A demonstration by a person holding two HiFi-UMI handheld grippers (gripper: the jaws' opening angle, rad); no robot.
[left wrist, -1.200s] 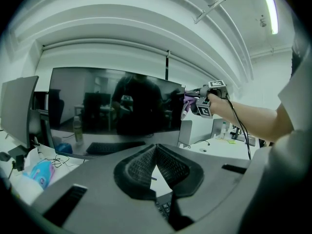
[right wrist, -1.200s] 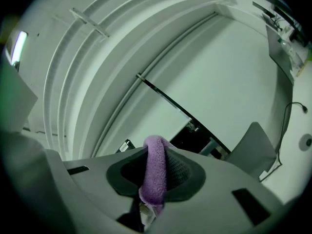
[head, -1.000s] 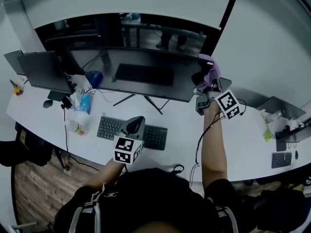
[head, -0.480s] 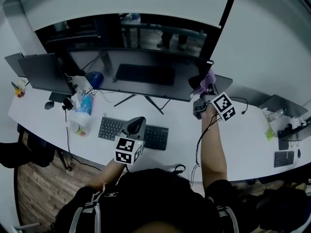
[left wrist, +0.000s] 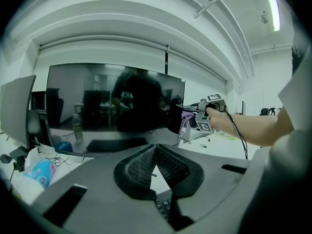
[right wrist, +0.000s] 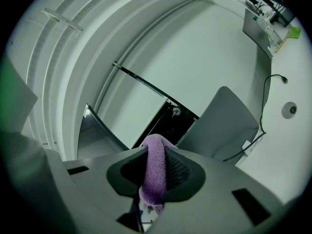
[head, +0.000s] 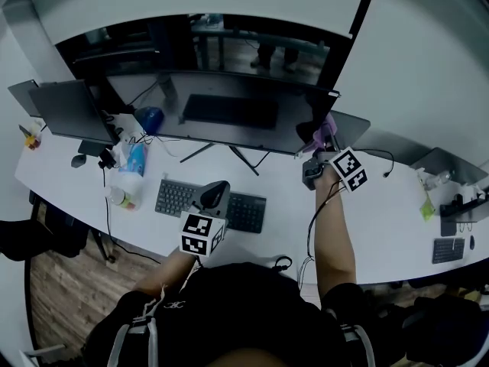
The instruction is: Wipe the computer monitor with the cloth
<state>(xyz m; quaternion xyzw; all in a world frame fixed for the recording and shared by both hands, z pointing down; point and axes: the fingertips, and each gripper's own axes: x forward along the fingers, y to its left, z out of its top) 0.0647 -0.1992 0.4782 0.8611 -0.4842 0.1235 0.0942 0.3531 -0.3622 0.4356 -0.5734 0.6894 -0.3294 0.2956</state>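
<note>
Head view, white desk [head: 382,220], monitor [head: 229,113], wood floor [head: 53,297]

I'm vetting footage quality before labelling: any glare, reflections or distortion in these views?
Head view: fisheye, desk bows into an arc. Left gripper view: the dark monitor mirrors the person and room; ceiling light glares. Right gripper view: cloth sharp.
</note>
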